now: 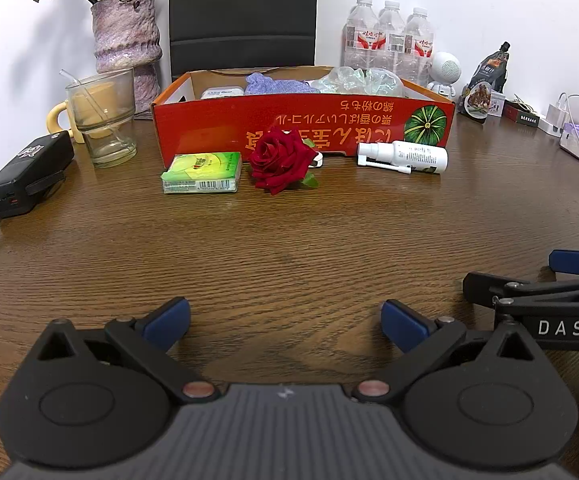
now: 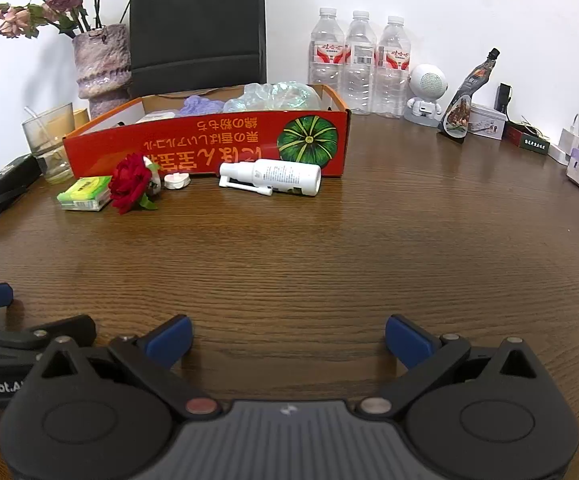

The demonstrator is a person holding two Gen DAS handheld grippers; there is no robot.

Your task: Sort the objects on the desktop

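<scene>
Both grippers, left (image 1: pixel 285 326) and right (image 2: pixel 288 340), hover over bare worktop (image 1: pixel 289 240), jaws apart, empty. Rose (image 1: pixel 279 159), tissue pack (image 1: pixel 202 172), spray bottle (image 1: pixel 405 156) lie just before red box (image 1: pixel 301 128). Advice: approach low, straddle bottle across its width.

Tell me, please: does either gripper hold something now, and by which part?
Nothing is held. The left gripper and the right gripper are both open over bare table.

Bare wooden table (image 2: pixel 289 264): open run forward, ending at green packet (image 1: pixel 202 172), red rose (image 1: pixel 281 159), white spray bottle (image 1: pixel 405 156) lined along red box (image 1: pixel 301 126) front.
</scene>
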